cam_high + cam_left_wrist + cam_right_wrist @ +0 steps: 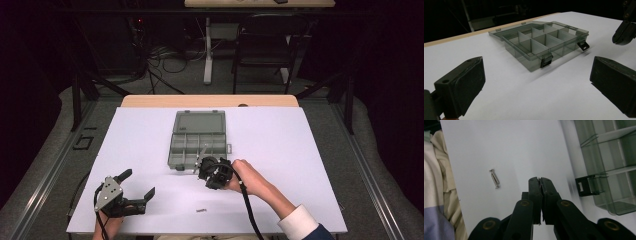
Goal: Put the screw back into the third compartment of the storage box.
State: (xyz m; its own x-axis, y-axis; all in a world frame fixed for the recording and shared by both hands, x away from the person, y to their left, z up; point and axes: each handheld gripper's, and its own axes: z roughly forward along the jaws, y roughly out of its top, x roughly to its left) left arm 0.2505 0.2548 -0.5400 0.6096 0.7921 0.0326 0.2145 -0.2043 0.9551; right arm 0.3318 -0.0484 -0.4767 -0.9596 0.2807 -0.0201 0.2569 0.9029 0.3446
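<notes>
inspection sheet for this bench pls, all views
Surface: white sheet over a wooden table, flat, no stains seen.
Job's things: grey compartment box open, lid laid back flat, compartments look empty; loose screws near the front edge, seemingly two side by side.
Clutter: nothing seen.
Grippers: left gripper open at the near left corner, holding nothing; right gripper in front of the box, fingers shut on a thin metal piece, probably a screw.
Cables: right gripper's cable runs back along the forearm; floor cables tangled beyond the table.
Surroundings: dark room, chair behind the table.
</notes>
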